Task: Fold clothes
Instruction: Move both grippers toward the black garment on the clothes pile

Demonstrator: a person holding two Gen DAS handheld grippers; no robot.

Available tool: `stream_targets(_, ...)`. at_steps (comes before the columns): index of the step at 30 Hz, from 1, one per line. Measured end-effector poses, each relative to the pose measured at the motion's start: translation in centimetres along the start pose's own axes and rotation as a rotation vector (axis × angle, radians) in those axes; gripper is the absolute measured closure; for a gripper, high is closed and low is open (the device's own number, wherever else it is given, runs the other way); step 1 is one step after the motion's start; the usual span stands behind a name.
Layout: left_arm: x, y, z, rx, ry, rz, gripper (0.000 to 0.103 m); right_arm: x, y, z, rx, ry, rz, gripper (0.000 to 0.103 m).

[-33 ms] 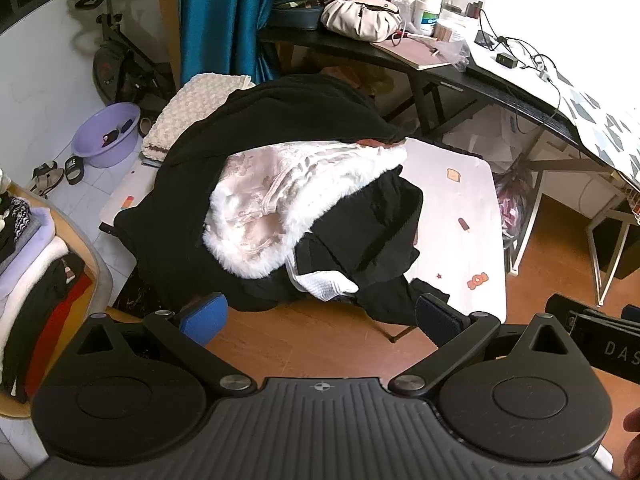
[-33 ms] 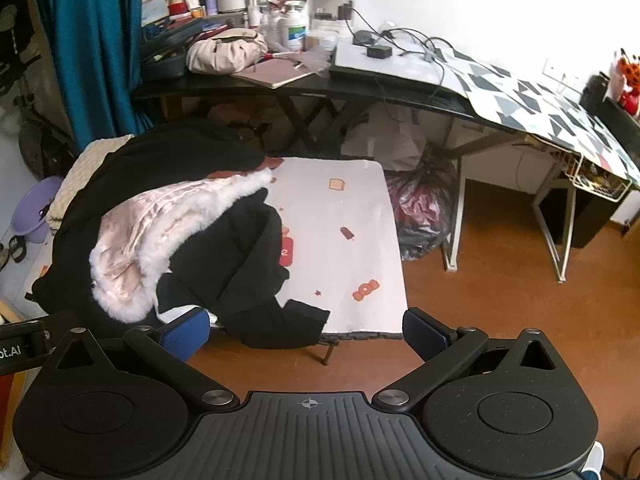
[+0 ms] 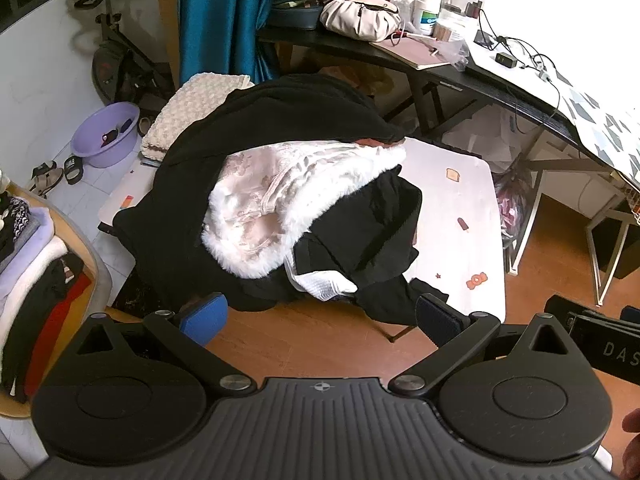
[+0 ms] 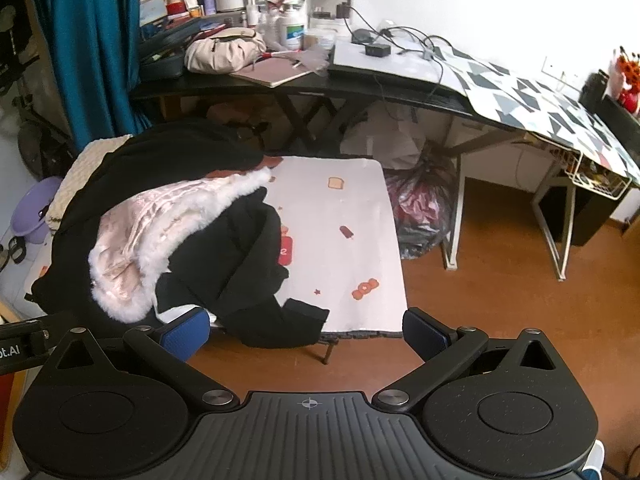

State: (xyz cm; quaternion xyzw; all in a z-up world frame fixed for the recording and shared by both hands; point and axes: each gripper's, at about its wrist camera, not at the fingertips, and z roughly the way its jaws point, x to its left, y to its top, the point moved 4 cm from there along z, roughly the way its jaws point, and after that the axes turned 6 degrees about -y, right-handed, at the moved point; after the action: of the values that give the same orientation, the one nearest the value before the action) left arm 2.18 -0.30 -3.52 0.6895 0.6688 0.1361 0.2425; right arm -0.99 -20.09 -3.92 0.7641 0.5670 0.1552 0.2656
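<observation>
Two grippers, both yours, held back off near table edge: left gripper point(image 3: 322, 314) and right gripper point(image 4: 306, 330) spread wide, nothing between pads. Heap of clothes point(image 3: 288, 200) sits unfolded on left half of low table point(image 4: 352, 240): black garment point(image 3: 288, 120) draped over, pink fur-trimmed garment point(image 3: 280, 200) on top, black sleeve point(image 4: 280, 320) hanging over front edge. Right half of table bare, likely your folding space. Folded stack point(image 3: 36, 264) waits at far left.

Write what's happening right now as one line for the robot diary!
phase: approach | left gripper: open, empty | right gripper: open, empty | clothes pile: unfolded, on white table | black garment: hanging over near edge
</observation>
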Motion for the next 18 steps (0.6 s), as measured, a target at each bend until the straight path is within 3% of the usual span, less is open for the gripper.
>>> stream_targets(12,-0.5,0.2,1.5,0.046,0.037,-0.026,0.001,-0.8,-0.6,1.7,0.007,0.036,0.019,0.001)
stream_targets(15,-1.0,0.4,1.8,0.050,0.074,-0.009,0.001,-1.7,0.5,2.8,-0.030,0.053,0.039,0.001)
stream_targets(18,-1.5,1.3,1.9,0.040,0.100,0.006,0.001,-3.0,2.1,2.8,-0.132,0.094,-0.001,0.001)
